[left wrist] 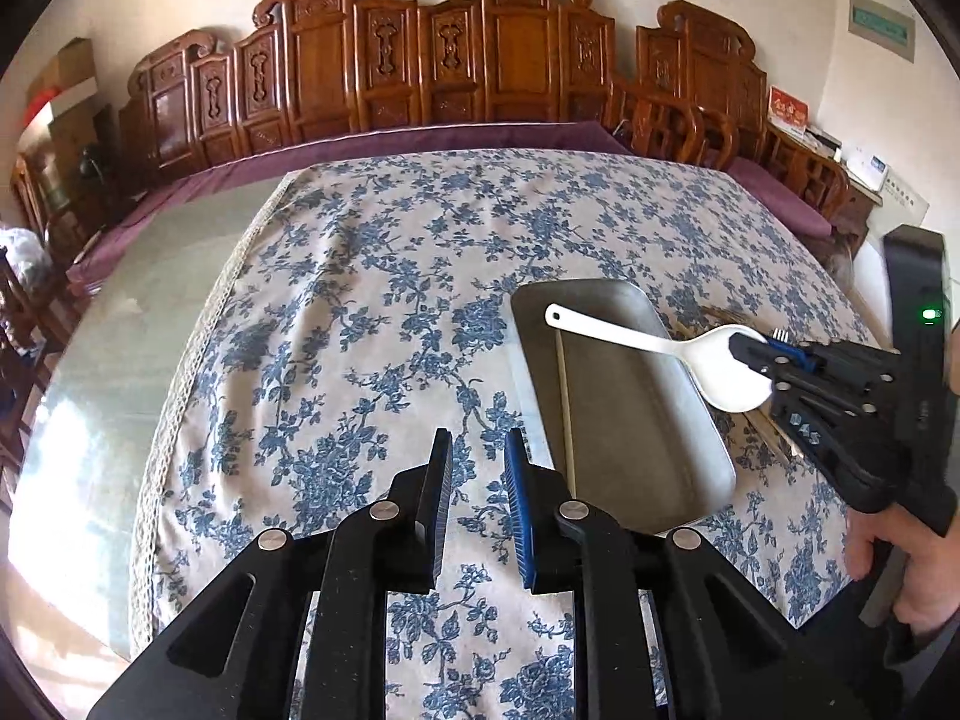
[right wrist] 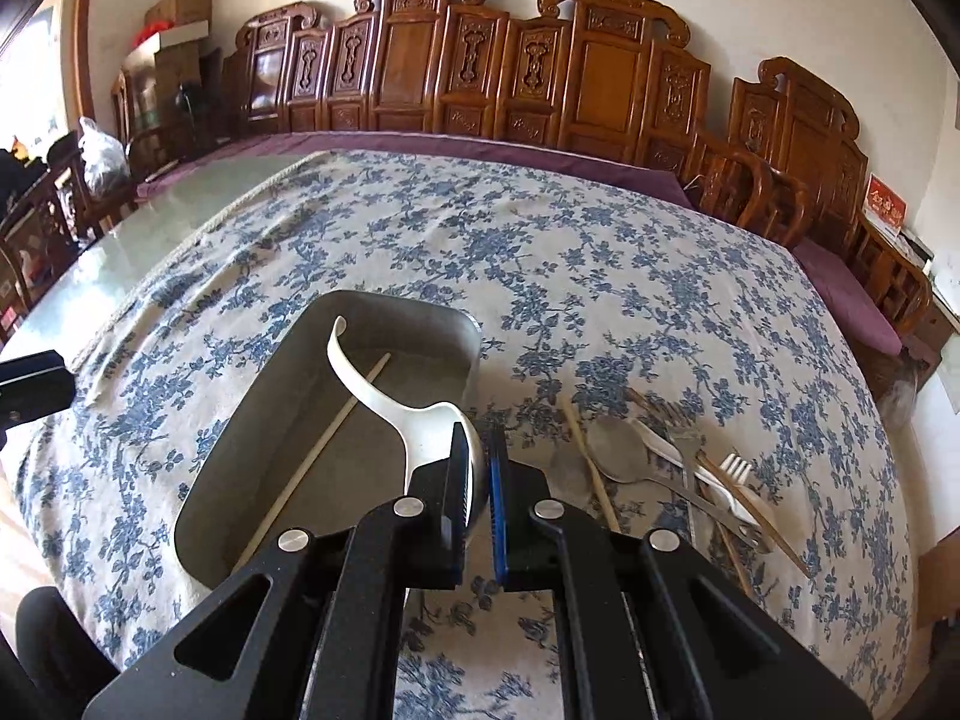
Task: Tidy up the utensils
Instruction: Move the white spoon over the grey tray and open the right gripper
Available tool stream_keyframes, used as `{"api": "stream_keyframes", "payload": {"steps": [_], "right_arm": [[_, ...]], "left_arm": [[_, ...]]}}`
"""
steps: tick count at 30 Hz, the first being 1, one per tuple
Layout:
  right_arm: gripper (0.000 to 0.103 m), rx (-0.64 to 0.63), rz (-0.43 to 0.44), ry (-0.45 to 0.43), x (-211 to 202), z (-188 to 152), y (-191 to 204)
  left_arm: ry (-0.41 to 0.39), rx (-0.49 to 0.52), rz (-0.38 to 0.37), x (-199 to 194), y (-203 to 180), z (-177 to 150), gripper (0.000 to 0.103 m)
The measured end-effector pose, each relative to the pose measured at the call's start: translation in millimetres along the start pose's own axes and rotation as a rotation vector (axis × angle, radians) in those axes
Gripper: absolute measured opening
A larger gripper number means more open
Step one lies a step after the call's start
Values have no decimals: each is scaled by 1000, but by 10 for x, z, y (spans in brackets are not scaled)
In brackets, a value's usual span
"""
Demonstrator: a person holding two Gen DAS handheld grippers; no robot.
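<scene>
The white spoon [right wrist: 414, 414] is pinched by its bowl in the right gripper [right wrist: 478, 450], its handle reaching out over the metal tray [right wrist: 288, 372], where one chopstick [right wrist: 318, 450] lies. At three o'clock of the tray, a pile of utensils [right wrist: 672, 462] rests on the floral tablecloth [right wrist: 600, 276]. The left gripper [left wrist: 478, 456] is empty, jaws slightly apart, at the tray's nine o'clock.

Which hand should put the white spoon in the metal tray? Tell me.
Right. The right gripper is already shut on the white spoon's bowl, its handle over the metal tray. The left gripper is empty, jaws slightly apart, beside the tray.
</scene>
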State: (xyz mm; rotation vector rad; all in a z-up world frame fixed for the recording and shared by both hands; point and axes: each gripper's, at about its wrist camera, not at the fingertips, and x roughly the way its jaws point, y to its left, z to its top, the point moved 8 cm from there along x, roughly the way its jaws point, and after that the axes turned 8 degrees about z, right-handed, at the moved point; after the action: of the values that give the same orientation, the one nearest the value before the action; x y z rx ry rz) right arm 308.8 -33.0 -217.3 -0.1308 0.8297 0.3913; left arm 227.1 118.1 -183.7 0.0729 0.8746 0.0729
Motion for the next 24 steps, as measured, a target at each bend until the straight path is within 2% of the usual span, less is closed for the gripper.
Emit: {"api": "stream_keyframes", "payload": {"steps": [9,14,24], "right_arm": [[8,6,12,32,194,85,229],[12,25,60,45,232,43,354],[23,9,225,78,262,-188,625]], "left_arm": [[-13,-29,-16,-72,119,30,16],[-21,-27,-11,-104,128,39,16],[-25,-19,8,-92,130,32,16]]}}
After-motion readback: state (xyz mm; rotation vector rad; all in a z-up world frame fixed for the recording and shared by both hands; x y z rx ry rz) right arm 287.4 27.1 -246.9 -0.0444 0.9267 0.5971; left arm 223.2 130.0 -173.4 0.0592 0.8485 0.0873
